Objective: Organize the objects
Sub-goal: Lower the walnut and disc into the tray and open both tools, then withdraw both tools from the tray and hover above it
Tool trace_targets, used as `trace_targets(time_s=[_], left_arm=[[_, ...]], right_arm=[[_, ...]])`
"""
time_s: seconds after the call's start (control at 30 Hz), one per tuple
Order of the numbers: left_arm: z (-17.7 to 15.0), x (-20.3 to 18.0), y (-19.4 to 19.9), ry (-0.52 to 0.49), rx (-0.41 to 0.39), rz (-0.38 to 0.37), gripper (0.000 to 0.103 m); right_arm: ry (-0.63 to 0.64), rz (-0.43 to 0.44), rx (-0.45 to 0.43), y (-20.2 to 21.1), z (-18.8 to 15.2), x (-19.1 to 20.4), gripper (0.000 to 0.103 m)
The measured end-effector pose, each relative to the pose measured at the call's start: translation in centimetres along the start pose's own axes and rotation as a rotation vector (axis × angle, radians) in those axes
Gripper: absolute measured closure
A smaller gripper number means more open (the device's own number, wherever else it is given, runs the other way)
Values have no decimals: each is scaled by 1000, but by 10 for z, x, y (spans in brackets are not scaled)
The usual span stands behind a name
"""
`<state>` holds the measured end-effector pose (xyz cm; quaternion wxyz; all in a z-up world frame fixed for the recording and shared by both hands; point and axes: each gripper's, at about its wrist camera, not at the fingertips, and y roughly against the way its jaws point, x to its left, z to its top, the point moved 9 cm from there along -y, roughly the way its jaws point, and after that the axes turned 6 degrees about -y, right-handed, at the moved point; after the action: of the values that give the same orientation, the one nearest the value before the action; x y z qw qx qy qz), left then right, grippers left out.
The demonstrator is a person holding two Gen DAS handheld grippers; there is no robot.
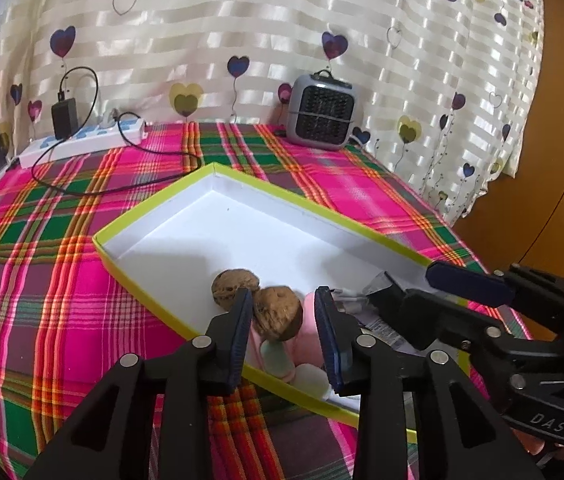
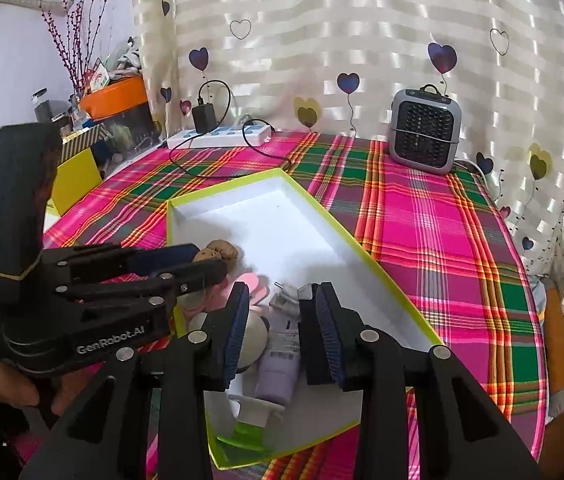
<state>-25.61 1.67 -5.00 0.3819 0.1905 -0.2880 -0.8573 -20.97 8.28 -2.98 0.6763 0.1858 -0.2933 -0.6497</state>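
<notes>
Now left gripper [image 1: 284, 330] fingers parted w/ walnut [image 1: 278, 312] between, touching left pad, inside box [image 1: 142, 280].

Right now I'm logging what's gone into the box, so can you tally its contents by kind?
Walnuts: 2
Tubes: 2, a lilac tube and a green-capped tube
Pink case: 1
Small foil packet: 1
Total: 6 that I can tell apart in the white box; the claws hide some of the pile.
</notes>
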Motion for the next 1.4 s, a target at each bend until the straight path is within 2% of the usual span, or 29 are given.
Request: trace_targets(time_s=[0.27, 0.47, 0.83, 1.27, 1.33, 1.4], left_arm=[[11, 8, 17, 43, -72, 9, 72], [12, 10, 26, 49, -78, 22, 72], [-4, 12, 51, 71, -70, 21, 72], [-15, 12, 98, 86, -147, 44, 72], [-18, 11, 103, 89, -150, 48, 72], [-22, 10, 107, 88, -147, 54, 72]], right_arm=[[-32, -19, 3, 2, -2, -5, 67], [-53, -45, 13, 5, -5, -2, 67], [-40, -49, 10, 25, -16, 20, 67], [-49, -55, 5, 40, -30, 32, 66], [-54, -53, 3, 43, -32, 34, 65], [-58, -54, -2, 48, -34, 35, 52]])
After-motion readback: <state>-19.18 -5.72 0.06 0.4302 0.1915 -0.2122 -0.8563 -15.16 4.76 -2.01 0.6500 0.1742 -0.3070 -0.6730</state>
